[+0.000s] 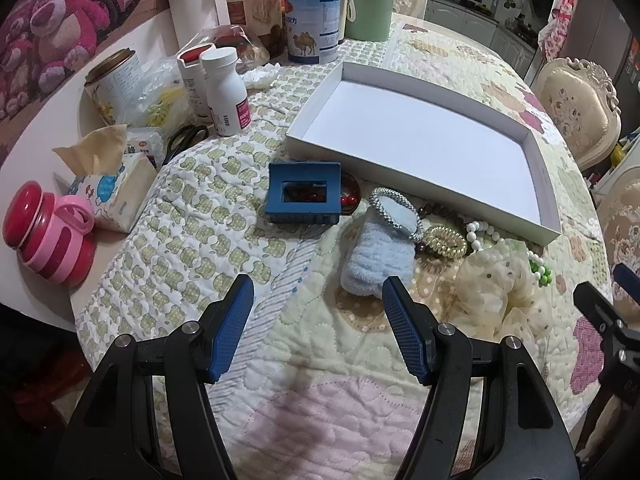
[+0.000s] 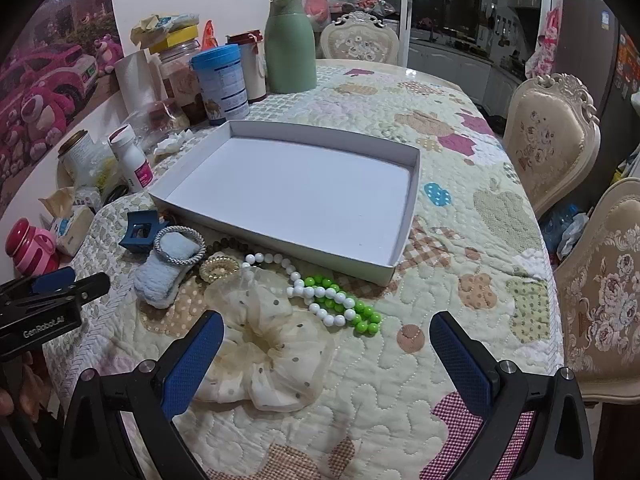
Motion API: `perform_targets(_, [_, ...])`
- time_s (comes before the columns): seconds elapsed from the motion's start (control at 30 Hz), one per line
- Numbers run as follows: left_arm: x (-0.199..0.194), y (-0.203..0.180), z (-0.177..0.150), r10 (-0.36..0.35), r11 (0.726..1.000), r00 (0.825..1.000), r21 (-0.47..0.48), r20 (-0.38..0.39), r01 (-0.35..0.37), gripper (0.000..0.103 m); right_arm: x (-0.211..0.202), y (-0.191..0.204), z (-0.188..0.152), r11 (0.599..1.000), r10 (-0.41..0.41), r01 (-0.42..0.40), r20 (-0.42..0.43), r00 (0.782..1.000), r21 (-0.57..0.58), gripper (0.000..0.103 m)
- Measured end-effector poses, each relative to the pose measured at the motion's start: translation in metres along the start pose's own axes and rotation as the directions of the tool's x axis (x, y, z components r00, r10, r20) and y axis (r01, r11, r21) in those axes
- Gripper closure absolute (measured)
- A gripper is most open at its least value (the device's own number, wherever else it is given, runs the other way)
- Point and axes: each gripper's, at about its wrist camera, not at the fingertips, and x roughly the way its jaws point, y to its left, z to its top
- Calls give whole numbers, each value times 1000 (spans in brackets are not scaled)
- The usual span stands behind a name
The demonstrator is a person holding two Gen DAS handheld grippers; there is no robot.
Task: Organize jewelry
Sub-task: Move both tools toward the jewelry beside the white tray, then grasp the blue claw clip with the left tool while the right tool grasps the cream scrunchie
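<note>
An empty white tray lies on the quilted table. Along its near edge lie a blue hair claw, a light blue fluffy scrunchie with a silver beaded bracelet on it, a gold coil hair tie, dark brown beads, a white bead bracelet, a green bead bracelet and a cream dotted scrunchie. My left gripper is open, just short of the blue scrunchie. My right gripper is open, with the cream scrunchie between its fingers.
Bottles, jars, a blue tin, a green flask, tissues, scissors and a pink-red cup crowd the table's far left. Upholstered chairs stand along the right side.
</note>
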Motion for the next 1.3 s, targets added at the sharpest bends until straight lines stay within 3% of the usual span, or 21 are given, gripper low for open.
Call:
perform_targets(0.27, [-1, 27, 1, -16, 999, 999, -51, -32, 14, 36, -3, -11, -1, 1000, 27, -27, -7, 1000, -7, 0])
perform_targets(0.47, [7, 49, 11, -57, 990, 997, -134, -57, 49, 36, -3, -21, -8, 994, 106, -106, -21, 994, 5, 0])
perform_targets(0.67, [23, 55, 23, -100, 980, 992, -183, -83, 83, 36, 7, -9, -16, 981, 190, -191, -66, 980, -14, 11])
perform_targets(0.9, [43, 55, 38, -145, 974, 983, -192, -112, 121, 36, 29, 4, -16, 979, 201, -204, -101, 974, -24, 18])
perform_targets(1.13, [64, 61, 65, -139, 978, 982, -175, -129, 116, 36, 39, -1, -10, 981, 193, -194, -113, 975, 0, 18])
perform_targets(1.3, [83, 58, 79, -136, 985, 978, -129, -159, 116, 36, 49, 1, -12, 981, 193, -194, -135, 972, 8, 26])
